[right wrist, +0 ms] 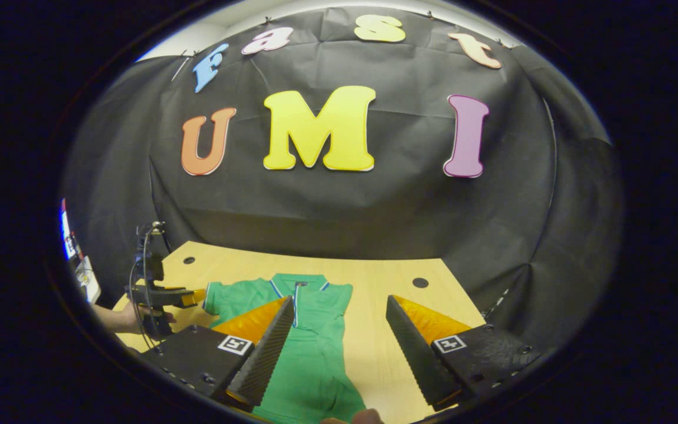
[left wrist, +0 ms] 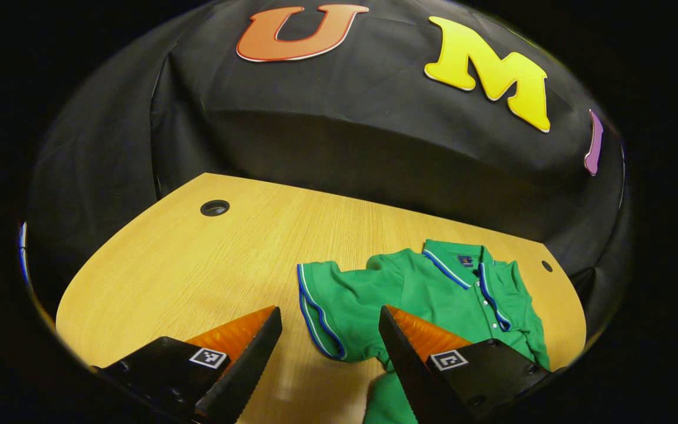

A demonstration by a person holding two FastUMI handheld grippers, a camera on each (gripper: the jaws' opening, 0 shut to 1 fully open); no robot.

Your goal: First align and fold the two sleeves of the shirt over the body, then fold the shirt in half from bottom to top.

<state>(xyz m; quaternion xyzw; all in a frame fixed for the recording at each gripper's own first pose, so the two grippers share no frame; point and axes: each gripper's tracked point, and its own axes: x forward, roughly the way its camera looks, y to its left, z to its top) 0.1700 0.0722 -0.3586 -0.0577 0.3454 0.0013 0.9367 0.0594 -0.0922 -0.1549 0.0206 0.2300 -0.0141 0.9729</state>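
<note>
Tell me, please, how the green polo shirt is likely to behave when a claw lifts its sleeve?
The green polo shirt looks like thin, soft fabric, already creased on the wooden table, so it will probably drape limply. Its sleeve lies spread flat, so lifting it should hardly drag the body. The left claw stands open near it.

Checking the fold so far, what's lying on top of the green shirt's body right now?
One side of the green shirt looks folded in; the other sleeve lies spread on the table. What's underneath is hidden.

No legible text or labels
</note>
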